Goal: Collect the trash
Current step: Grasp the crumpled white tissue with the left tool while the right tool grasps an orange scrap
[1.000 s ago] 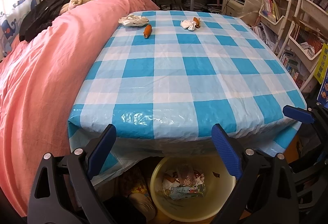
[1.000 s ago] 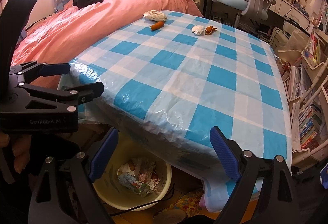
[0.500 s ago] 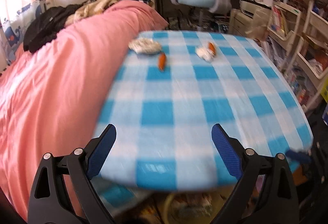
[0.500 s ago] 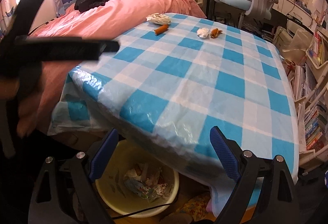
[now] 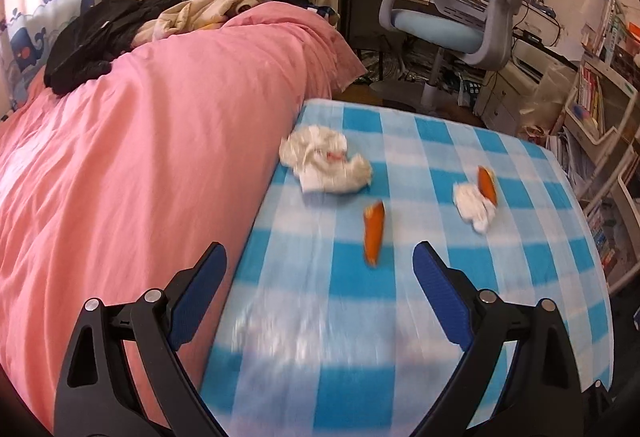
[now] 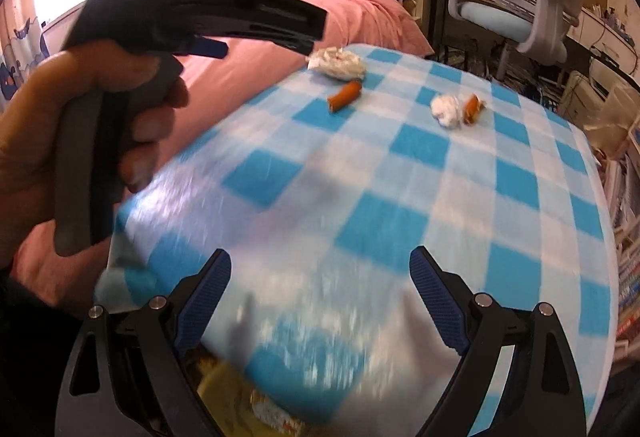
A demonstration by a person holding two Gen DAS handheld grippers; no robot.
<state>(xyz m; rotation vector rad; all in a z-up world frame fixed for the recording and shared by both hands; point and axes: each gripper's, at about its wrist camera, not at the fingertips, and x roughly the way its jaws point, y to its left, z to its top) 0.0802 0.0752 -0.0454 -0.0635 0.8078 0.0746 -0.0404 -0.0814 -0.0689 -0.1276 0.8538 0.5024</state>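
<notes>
On the blue-and-white checked table [image 5: 328, 321] [image 6: 400, 205] lie a crumpled white wrapper [image 5: 324, 165] [image 6: 338, 63], an orange sausage piece [image 5: 374, 231] [image 6: 345, 96], and a small white tissue [image 5: 472, 205] [image 6: 446, 109] with a second orange piece [image 5: 487, 183] [image 6: 472, 108] touching it. My left gripper [image 5: 320, 291] hangs open over the table's left side, short of the sausage piece. My right gripper [image 6: 320, 299] is open and empty above the near table edge. The left gripper's body, held by a hand [image 6: 60, 141], fills the left of the right wrist view.
A pink quilt on the bed [image 5: 140, 141] lies against the table's left edge, clothes piled at its far end. A grey-blue office chair [image 5: 460, 17] stands beyond the table and bookshelves [image 5: 600, 125] on the right. A yellow bin [image 6: 240, 401] with trash shows under the near edge.
Both grippers have moved forward over the table, the left one farther and toward the bed side. The trash now looks closer. The bin has left the left wrist view. Jaws stayed open.
</notes>
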